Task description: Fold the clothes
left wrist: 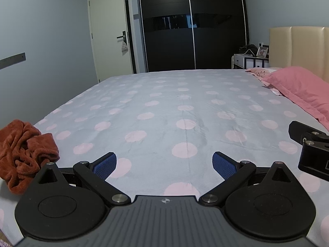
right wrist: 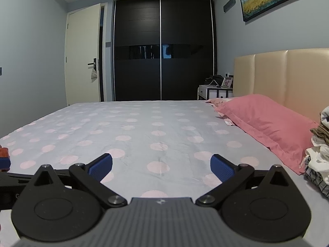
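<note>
A crumpled rust-orange fleece garment (left wrist: 22,154) lies on the bed at the near left, just left of my left gripper (left wrist: 164,166). The left gripper is open and empty, low over the bedsheet (left wrist: 164,107). My right gripper (right wrist: 161,167) is open and empty too, over the sheet (right wrist: 144,127). A pile of clothes (right wrist: 317,154), white, grey and brown, sits at the far right of the right wrist view, to the right of the right gripper. Part of the right gripper's body (left wrist: 312,150) shows at the right of the left wrist view.
A pink pillow (right wrist: 265,123) lies against the beige headboard (right wrist: 287,76) on the right. A dark sliding wardrobe (right wrist: 162,49) and a white door (right wrist: 82,55) stand beyond the bed's far edge. A nightstand (right wrist: 213,91) stands beside the headboard.
</note>
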Action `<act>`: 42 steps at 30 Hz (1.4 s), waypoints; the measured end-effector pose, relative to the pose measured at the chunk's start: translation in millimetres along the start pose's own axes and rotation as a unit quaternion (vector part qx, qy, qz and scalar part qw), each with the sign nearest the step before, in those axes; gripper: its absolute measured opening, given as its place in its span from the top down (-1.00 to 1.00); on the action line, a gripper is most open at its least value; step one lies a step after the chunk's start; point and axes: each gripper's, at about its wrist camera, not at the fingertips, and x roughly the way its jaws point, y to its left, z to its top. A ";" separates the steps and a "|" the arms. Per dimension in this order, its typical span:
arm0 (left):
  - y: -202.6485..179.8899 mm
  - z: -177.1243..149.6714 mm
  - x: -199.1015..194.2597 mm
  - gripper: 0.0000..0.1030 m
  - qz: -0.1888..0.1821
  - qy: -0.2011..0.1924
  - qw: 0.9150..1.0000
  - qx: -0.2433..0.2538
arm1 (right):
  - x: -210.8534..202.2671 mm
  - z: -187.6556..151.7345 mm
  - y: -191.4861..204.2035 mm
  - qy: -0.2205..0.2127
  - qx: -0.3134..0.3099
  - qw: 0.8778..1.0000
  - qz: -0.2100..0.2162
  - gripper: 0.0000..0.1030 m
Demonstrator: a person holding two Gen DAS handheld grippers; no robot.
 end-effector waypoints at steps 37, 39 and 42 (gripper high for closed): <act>116.6 19.7 37.4 -0.97 0.072 0.053 0.994 -0.059 | 19.6 -9.0 -14.7 0.061 0.019 0.998 0.000 -0.99; 145.2 24.7 45.7 -0.97 0.102 0.058 0.991 -0.067 | 23.7 -9.8 -11.1 0.063 0.014 0.998 0.004 -0.99; 192.1 31.5 59.4 -0.97 0.151 0.067 0.983 -0.084 | 29.0 -10.8 -4.0 0.066 0.007 0.998 0.014 -0.99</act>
